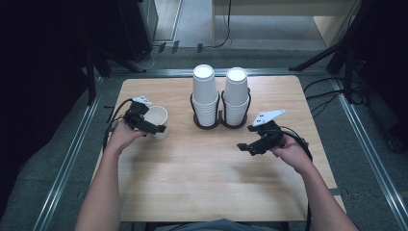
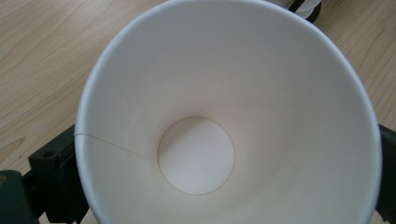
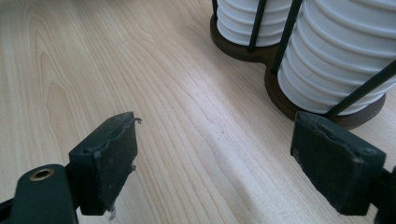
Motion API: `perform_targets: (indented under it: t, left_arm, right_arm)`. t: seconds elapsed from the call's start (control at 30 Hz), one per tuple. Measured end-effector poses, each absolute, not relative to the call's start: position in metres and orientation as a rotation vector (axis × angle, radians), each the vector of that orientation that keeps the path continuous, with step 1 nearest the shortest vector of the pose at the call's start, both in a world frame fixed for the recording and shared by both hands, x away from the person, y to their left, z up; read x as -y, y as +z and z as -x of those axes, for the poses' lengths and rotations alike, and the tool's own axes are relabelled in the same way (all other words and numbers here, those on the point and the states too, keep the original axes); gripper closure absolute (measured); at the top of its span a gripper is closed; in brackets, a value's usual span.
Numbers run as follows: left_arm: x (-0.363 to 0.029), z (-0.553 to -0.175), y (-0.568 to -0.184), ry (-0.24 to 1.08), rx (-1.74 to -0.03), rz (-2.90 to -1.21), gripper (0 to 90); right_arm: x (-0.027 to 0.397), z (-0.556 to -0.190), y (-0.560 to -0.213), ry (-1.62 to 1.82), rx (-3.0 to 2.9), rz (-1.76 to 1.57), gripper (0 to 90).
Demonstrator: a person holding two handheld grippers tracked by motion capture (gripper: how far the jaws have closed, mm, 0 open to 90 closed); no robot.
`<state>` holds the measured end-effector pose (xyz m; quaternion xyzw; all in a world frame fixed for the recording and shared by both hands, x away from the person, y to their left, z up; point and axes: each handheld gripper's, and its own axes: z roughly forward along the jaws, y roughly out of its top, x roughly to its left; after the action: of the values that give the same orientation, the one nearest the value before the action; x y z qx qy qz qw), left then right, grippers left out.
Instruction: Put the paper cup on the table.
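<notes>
Here my left gripper (image 1: 155, 126) has its fingers spread around the paper cup (image 1: 158, 120) near the surface's (image 1: 192, 168) left edge, the right gripper's (image 1: 248, 144) fingers apart and empty; a careless withdrawal could topple it.

The right gripper (image 3: 215, 163) holds its jaws wide apart with bare table (image 3: 140, 70) between them, while two cup stacks (image 3: 345, 51) in a black rack (image 3: 280, 51) stand at one o'clock.

One loose paper cup (image 1: 157, 119), two cup stacks (image 1: 205, 91), one holder (image 1: 220, 120), two tongs (image 1: 251, 144).
</notes>
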<state>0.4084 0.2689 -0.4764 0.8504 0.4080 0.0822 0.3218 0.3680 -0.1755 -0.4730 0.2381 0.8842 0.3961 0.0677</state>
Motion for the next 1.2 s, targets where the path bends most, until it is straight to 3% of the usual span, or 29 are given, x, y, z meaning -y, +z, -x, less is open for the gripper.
perform_targets:
  t: [0.9,1.2]
  left_arm:
    - [-0.278,-0.397,-0.437,0.258,-1.092,-2.158,0.0]
    - [-0.277,-0.392,-0.425,0.215,-1.089,-2.161,0.0]
  right_arm:
    - [0.173,-0.367,-0.475,1.182,-2.679,-0.698,15.1]
    - [0.173,-0.368,-0.475,1.186,-2.682,-0.696,15.2]
